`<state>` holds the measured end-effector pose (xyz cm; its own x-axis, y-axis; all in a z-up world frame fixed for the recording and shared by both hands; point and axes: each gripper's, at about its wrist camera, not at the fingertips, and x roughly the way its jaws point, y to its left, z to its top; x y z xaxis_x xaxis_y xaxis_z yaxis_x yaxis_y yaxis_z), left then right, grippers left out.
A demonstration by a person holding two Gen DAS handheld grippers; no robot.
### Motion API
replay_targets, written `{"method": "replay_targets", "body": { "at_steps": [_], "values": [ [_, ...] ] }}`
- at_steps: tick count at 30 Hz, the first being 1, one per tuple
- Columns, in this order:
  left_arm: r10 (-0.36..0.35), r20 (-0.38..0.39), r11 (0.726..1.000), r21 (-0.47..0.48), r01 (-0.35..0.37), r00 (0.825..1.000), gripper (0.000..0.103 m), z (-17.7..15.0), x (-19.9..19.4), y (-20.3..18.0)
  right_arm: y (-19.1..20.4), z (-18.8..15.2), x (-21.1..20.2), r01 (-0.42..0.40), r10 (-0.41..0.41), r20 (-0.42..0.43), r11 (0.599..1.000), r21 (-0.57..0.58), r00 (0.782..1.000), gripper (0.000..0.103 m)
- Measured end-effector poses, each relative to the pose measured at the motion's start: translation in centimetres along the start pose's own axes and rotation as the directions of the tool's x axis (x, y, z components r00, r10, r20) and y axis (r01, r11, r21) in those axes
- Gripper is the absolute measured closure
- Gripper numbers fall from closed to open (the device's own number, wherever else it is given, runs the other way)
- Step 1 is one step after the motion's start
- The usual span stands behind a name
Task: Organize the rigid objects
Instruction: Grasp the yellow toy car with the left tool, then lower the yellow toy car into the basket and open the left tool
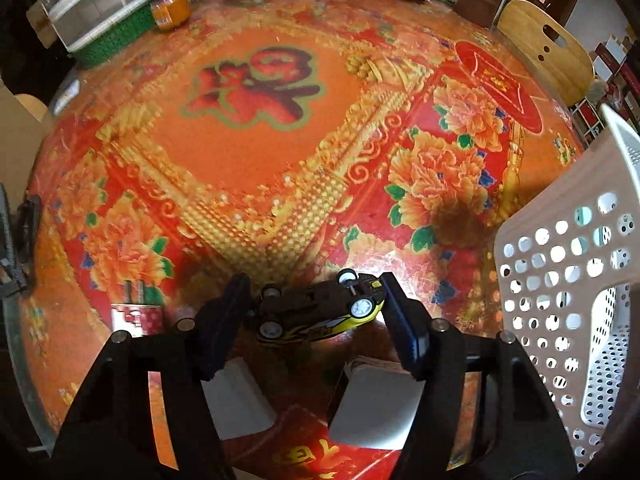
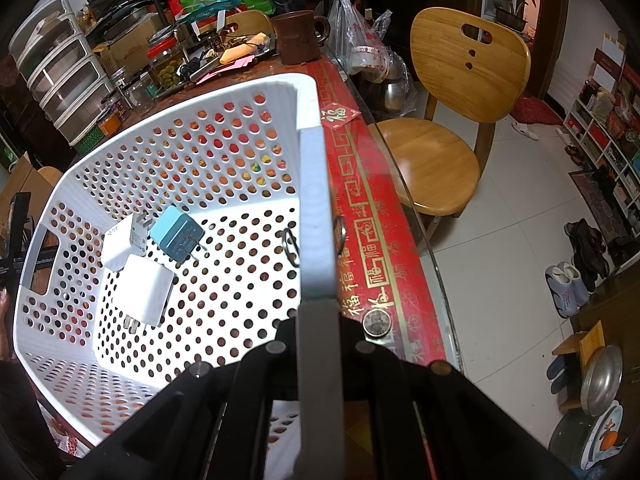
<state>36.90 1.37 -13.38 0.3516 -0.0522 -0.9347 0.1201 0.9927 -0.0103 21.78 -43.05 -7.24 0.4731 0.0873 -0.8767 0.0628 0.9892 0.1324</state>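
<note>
Right gripper [image 2: 320, 320] fingertips hidden behind basket [image 2: 316, 208] rim; patterned charger [image 1: 138, 316] half hidden.

One toy car [image 1: 320, 312] sits between the left fingers. One white perforated basket [image 2: 312, 168] holds three plug adapters — two white [image 2: 146, 290] [image 2: 124, 242], one blue [image 2: 176, 236]. One more patterned adapter [image 1: 138, 316] lies on the tabletop [image 1: 248, 152] — plus one coin [image 2: 375, 322] and one metal ring [image 2: 340, 232]. One wooden chair [image 2: 448, 120].

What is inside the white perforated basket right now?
Inside the white basket: two white chargers, a blue charger and a dark ring. The right gripper clamps the rim and hides the near corner of the floor.
</note>
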Motion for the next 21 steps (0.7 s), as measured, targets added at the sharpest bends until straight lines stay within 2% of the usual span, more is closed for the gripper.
{"method": "replay_targets", "body": {
  "at_steps": [7, 11, 15, 18, 21],
  "values": [
    [0.041, 0.105, 0.999, 0.031, -0.044, 0.994, 0.04, 0.0, -5.4, -0.6, 0.0, 0.0, 0.0, 0.001, -0.001, -0.001, 1.0, -0.001, 1.0, 0.099],
    [0.06, 0.195, 0.994, 0.08, -0.077, 0.979, 0.04, -0.3, -10.3, -2.2, 0.0, 0.0, 0.0, 0.0, 0.0, 0.0, 1.0, 0.001, 1.0, 0.099],
    [0.089, 0.287, 0.977, 0.159, -0.139, 0.954, 0.04, -0.8, -15.4, -5.7, 0.0, 0.0, 0.0, -0.001, 0.001, 0.001, 1.0, 0.001, 1.0, 0.099],
    [0.09, 0.328, 0.963, 0.212, -0.166, 0.94, 0.04, -1.4, -17.6, -8.8, 0.0, 0.0, 0.0, -0.001, 0.001, 0.001, 1.0, 0.001, 1.0, 0.099],
    [0.074, 0.347, 0.943, 0.282, -0.179, 0.935, 0.04, -2.0, -18.8, -12.5, 0.0, 0.0, 0.0, -0.001, 0.001, 0.001, 1.0, 0.002, 1.0, 0.099]
  ]
}}
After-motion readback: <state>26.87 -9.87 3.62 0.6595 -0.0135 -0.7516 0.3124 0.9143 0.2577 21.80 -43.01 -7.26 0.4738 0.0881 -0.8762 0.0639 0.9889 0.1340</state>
